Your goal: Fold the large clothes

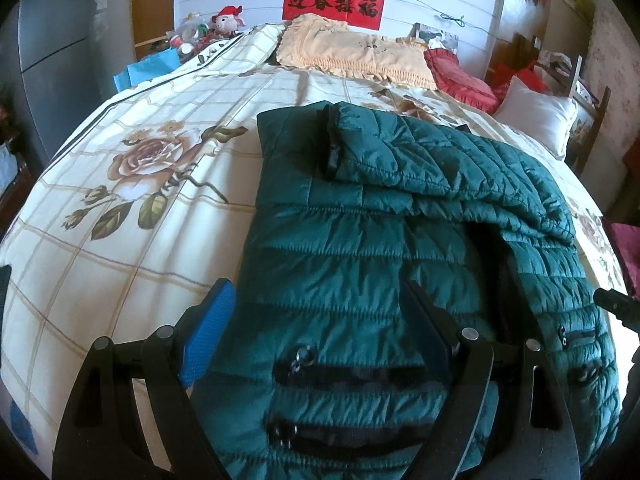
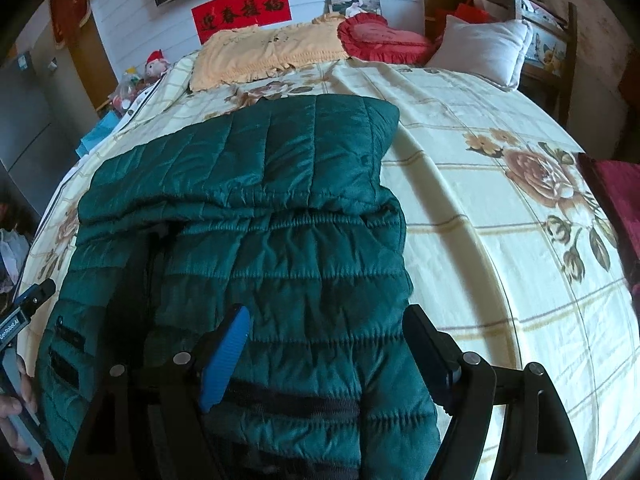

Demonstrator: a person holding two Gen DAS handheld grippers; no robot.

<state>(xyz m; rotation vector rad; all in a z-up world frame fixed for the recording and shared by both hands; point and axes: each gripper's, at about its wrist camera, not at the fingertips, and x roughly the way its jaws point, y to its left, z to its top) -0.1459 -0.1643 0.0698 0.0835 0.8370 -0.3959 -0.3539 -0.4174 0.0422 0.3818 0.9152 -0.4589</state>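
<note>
On the floral-quilted bed (image 1: 120,240), the dark green quilted puffer jacket (image 1: 360,240) lay sleeve-folded, its lengthwise fold judged outstanding, with the left claw (image 1: 320,344) and right claw (image 2: 326,344) both wide open astride its hem, holding nothing.

1. Bed (image 1: 120,240), cream checked cover with rose print.
2. Yellow frilled pillow (image 1: 352,52) at 12 o'clock, by the headboard wall.
3. Red cushion (image 2: 380,40) touching the yellow pillow's right end, 1 o'clock.
4. White pillow (image 2: 484,48) at 2 o'clock, on the bed's edge.
5. Red banner (image 1: 334,0) with black characters on the wall.
6. Plush pig (image 1: 228,20) in a red hat, 11 o'clock.
</note>
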